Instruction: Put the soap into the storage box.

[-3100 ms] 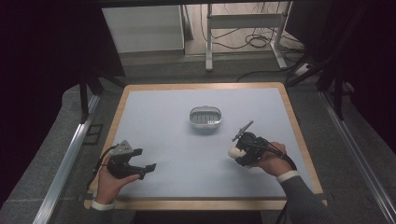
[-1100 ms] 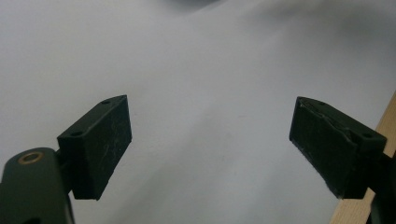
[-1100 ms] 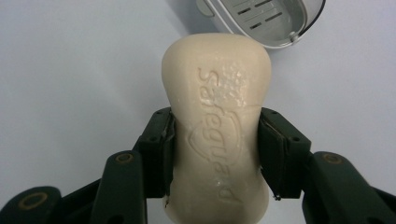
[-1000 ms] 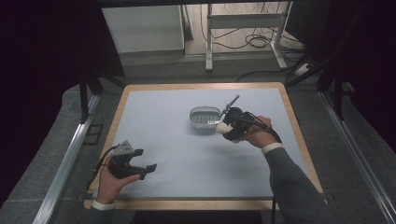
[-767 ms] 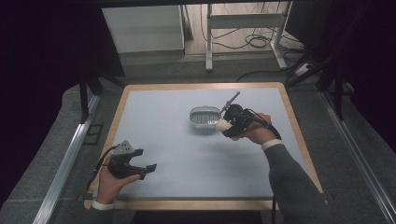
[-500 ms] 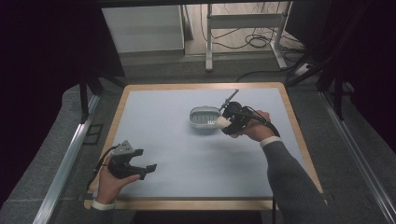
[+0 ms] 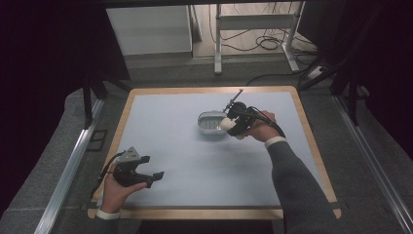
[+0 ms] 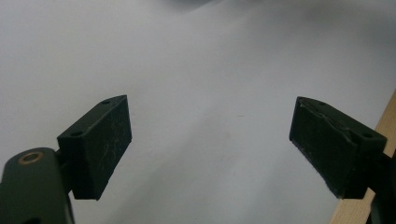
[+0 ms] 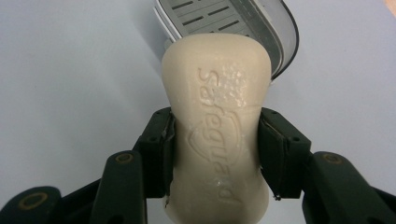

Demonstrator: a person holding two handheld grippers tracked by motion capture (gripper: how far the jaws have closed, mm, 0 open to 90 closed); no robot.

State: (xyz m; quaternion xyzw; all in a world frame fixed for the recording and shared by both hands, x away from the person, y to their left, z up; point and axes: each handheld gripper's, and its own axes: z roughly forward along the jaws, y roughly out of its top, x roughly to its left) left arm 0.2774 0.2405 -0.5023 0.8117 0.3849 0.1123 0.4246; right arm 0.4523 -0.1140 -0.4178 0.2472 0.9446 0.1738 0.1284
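A cream bar of soap (image 9: pixel 217 126) with an embossed brand name is pinched at its waist by the jaws of my right gripper (image 9: pixel 215 151). In the high view that right gripper (image 7: pixel 229 125) holds the pale soap (image 7: pixel 226 125) at the right rim of a grey slotted soap dish (image 7: pixel 210 122) near the table's middle. The dish (image 9: pixel 261 25) shows just beyond the soap's far end. My left gripper (image 7: pixel 153 178) rests at the front left of the mat, open, and its jaws (image 8: pixel 210 149) stand wide with nothing between them.
A pale blue mat (image 7: pixel 185 156) covers the table inside a wooden rim (image 7: pixel 214 212). A rail (image 7: pixel 68 170) runs along the left side. Desk legs and cables (image 7: pixel 263 44) lie on the floor beyond the far edge.
My right gripper carried the soap from the right side of the mat toward the dish and now sits at its right rim. The left gripper kept still.
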